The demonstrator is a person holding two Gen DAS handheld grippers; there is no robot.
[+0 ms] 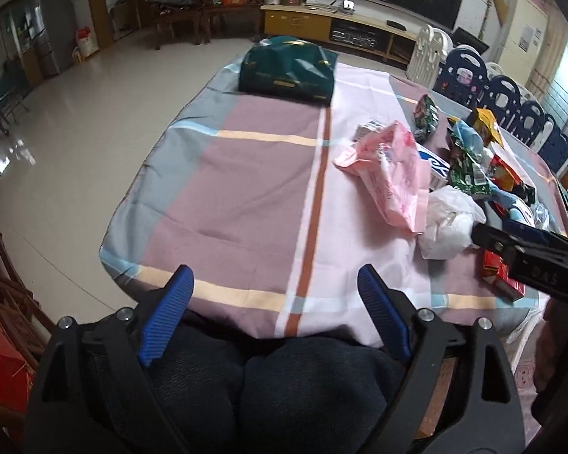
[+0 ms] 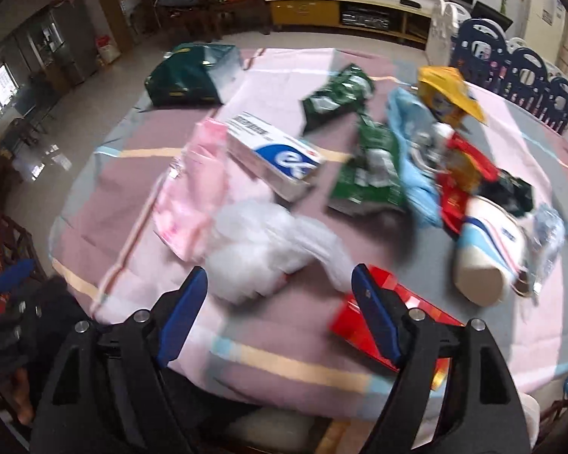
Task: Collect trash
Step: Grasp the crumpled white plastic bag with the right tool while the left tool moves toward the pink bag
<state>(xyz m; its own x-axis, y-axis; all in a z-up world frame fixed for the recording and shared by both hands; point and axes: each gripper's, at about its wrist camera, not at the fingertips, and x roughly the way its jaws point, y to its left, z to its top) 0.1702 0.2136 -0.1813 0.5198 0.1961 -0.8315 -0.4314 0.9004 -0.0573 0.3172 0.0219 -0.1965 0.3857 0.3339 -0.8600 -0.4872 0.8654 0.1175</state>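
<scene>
Open left gripper (image 1: pixel 275 295) over plaid tablecloth (image 1: pixel 246 196), tiled floor (image 1: pixel 75 143) beyond.

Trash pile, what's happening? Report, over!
Left gripper open, empty. Right gripper open, above white plastic bag. Trash uncollected; green bag far side. Nothing blocking.

The left half of the bench (image 1: pixel 246 174) is bare cloth from the near edge up to the dark green bag (image 1: pixel 287 70) at the far end, so a tool could pass freely there. The right half is crowded: a pink bag (image 2: pixel 193 185), a white plastic bag (image 2: pixel 269 249), a white-and-blue box (image 2: pixel 276 151), green wrappers (image 2: pixel 367 174), a blue wrapper (image 2: pixel 412 159), a yellow packet (image 2: pixel 447 90), a paper cup (image 2: pixel 488 253) and a red box (image 2: pixel 397 306) lie close together, many touching or overlapping. Narrow strips of cloth show between the white-and-blue box and the green wrappers, and between the white plastic bag and the paper cup.
</scene>
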